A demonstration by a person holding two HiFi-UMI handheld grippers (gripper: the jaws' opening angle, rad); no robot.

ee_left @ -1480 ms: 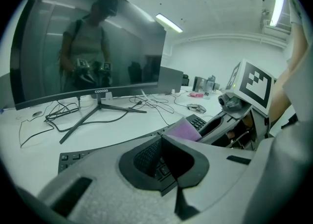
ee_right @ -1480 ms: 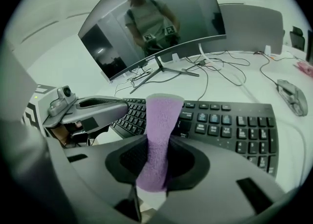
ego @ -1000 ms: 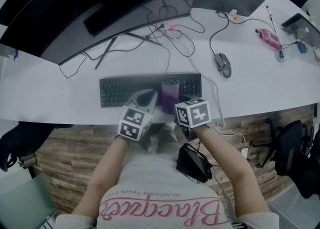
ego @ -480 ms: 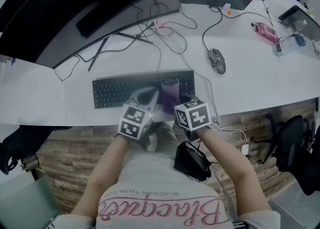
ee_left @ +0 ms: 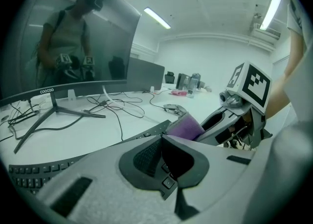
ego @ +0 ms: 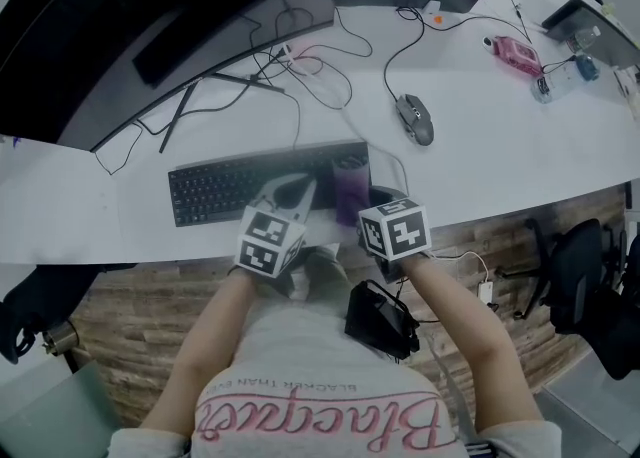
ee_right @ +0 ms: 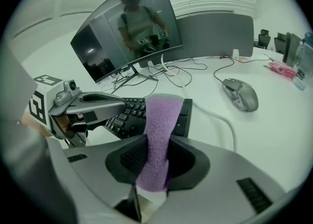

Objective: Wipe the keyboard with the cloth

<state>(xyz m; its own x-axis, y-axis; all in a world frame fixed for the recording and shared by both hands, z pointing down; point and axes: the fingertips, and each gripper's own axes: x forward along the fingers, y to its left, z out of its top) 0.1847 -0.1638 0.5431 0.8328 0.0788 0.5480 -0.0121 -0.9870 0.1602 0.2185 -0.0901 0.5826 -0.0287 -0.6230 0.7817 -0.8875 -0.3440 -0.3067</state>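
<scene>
Cloth [ee_right: 159, 120] clamped in right hand-held gripper [ee_right: 157, 165] at right end of keyboard [ego: 230, 184], frame centre; left hand-held gripper [ee_left: 168, 165] closed, empty; wiping judged early, left-side keys remaining.

"coocaa" on monitor [ee_left: 47, 91] bezel

Your right hand-held gripper [ee_right: 155, 168] pinches the purple cloth [ee_right: 161, 118], whose free end stands over the black keyboard [ee_right: 126, 114]; a grey mouse [ee_right: 240, 94] lies rightward on the tabletop [ee_right: 276, 123].
</scene>
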